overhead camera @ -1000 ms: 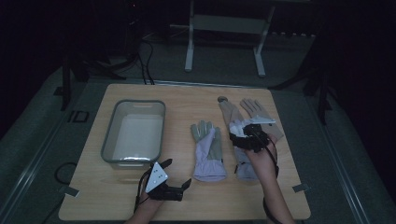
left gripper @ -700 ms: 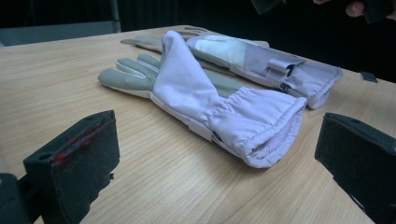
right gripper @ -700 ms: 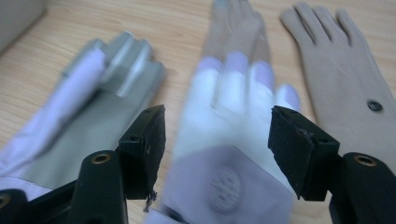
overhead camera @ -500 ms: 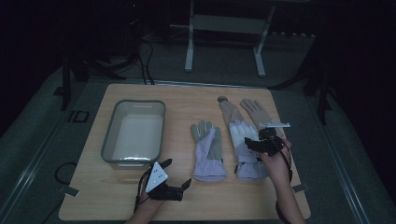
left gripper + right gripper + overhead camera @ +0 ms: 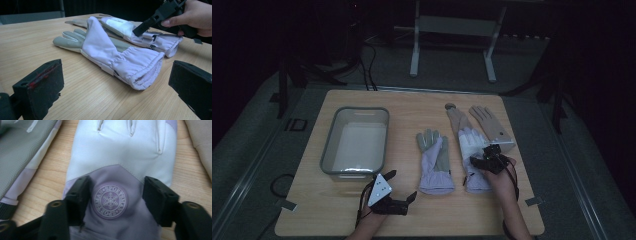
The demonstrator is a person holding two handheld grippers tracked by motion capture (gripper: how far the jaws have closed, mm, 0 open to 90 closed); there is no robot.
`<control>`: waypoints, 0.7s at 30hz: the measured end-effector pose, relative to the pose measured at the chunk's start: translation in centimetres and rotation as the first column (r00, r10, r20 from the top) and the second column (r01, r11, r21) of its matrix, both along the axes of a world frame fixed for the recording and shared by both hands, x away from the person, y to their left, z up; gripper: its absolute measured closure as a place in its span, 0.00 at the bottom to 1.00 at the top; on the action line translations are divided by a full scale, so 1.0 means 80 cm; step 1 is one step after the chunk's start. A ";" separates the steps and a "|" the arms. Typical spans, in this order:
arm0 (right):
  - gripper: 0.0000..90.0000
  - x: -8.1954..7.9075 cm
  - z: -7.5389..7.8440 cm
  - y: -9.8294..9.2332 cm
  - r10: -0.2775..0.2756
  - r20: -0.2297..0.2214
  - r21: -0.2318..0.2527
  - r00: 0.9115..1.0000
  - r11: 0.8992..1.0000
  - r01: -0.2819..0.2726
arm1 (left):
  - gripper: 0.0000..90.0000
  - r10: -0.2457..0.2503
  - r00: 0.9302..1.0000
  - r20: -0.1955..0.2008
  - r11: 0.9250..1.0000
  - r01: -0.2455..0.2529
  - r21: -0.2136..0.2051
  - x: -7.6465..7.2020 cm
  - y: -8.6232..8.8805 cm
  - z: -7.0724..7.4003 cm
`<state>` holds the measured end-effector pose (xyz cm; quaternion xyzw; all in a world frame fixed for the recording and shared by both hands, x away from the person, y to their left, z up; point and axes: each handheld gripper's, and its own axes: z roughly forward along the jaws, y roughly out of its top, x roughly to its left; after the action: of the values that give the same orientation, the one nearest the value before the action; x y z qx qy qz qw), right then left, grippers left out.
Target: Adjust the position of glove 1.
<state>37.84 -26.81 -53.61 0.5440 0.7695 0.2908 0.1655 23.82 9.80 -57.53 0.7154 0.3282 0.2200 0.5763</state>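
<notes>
Lavender-and-white fabric marks the sports glove (image 5: 473, 159) under the right gripper (image 5: 490, 159); it lies at about 4 o'clock of the wooden table (image 5: 312, 215), cuff toward the person. In the right gripper view the jaws stand half spread, one on each side of the round snowflake badge (image 5: 109, 200) on the glove's back, tips down on the fabric. They have just been closing, the glove lies between them, and no pinch of the cloth shows.

Containers: one clear plastic bin (image 5: 328, 150) sits at 9 o'clock, its long side running away from the person. Nothing is seen in it.

A second lavender glove (image 5: 434, 162), grey palm up, lies just left of the first, near table centre; the two cuffs sit close together, and whether they touch I cannot tell. A tan glove (image 5: 491, 127) lies at 2 o'clock, its cuff end just beside the right gripper. Another tan piece (image 5: 457, 119) runs toward 1 o'clock from beneath the worked glove.

The left gripper (image 5: 404, 192) rests at 7 o'clock near the table's near edge, jaws spread wide and empty. In its own view it faces the cuff of the palm-up glove (image 5: 140, 67), well short of it.

Edges and room: bare wood lies between bin and gloves, and along the near edge between the hands. The right gripper works close to the table's 3 o'clock edge, with a narrow strip of wood beyond it.
</notes>
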 end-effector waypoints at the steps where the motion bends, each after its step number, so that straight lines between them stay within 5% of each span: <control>1: 0.53 -0.001 0.000 0.001 -0.002 -0.004 0.006 1.000 1.000 0.002 | 0.00 0.000 1.000 0.001 1.000 0.000 0.000 0.000 0.000 0.000; 5: 0.69 -0.003 0.002 0.002 -0.002 -0.016 0.025 1.000 1.000 0.002 | 0.00 0.000 1.000 -0.001 1.000 0.000 -0.001 0.000 0.000 0.000; 11: 0.77 -0.010 0.009 0.000 -0.046 -0.007 0.077 0.999 0.996 0.046 | 0.00 0.000 1.000 -0.002 1.000 0.000 -0.003 0.000 0.000 0.000; 21: 0.86 -0.031 0.048 0.004 -0.086 0.051 0.127 0.995 0.989 0.079 | 0.00 0.002 1.000 -0.001 1.000 -0.002 0.000 0.000 0.000 0.000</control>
<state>35.37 -26.47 -49.73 0.5762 0.7218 0.3463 0.1646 23.84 9.81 -57.52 0.7152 0.3290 0.2202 0.5760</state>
